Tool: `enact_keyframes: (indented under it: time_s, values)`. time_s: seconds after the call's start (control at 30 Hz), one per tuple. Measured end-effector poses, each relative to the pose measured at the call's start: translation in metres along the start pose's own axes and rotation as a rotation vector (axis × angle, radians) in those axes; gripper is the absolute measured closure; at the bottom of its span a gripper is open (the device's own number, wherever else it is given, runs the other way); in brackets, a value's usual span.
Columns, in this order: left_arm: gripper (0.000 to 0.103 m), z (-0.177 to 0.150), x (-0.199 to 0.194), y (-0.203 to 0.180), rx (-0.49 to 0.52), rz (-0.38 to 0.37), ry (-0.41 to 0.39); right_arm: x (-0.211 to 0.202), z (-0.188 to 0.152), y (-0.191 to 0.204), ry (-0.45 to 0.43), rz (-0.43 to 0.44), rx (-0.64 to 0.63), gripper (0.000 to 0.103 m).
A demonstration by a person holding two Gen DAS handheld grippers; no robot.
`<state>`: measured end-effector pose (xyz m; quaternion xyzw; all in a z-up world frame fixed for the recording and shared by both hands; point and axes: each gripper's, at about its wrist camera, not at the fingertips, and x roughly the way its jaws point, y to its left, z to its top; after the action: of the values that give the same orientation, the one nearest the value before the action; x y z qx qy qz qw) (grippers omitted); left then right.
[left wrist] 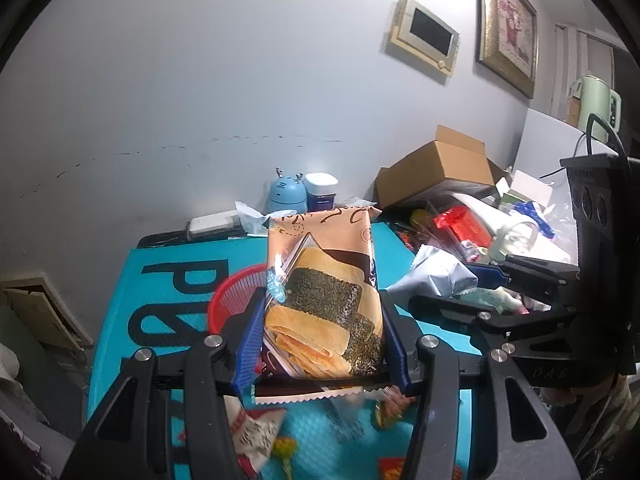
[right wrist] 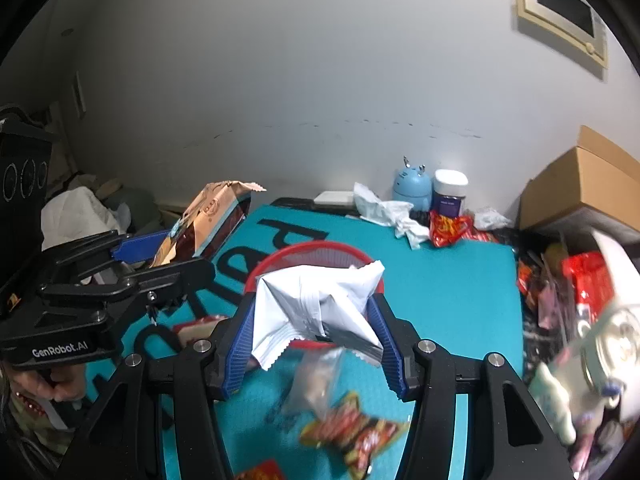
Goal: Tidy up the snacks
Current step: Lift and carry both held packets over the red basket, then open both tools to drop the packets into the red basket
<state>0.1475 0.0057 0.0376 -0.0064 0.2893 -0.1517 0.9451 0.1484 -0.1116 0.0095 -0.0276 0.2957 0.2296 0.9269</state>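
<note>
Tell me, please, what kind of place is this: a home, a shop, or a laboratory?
Most likely a lived-in home, not a shop or laboratory. A framed picture hangs on the wall, a pale green kettle stands at the back, and an open cardboard box sits among clutter beside the teal mat.

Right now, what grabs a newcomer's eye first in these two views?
The orange seaweed-roll snack packet held upright in the left gripper, filling the left view's centre. Then the crumpled white foil pouch in the right gripper, in front of the round red mesh basket on the teal mat.
</note>
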Motion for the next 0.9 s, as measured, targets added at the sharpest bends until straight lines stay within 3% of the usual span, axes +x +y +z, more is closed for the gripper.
enact_keyframes:
  time_s: [0.37,0.9]
  values:
    - [0.052,0.007,0.066,0.031,-0.007,0.039,0.077,0.069,0.018,-0.017,0.085,0.019,-0.003,0.048]
    - [0.052,-0.017,0.125,0.051,-0.027,0.085,0.234,0.130,-0.002,-0.028,0.233,0.020,0.003,0.048]
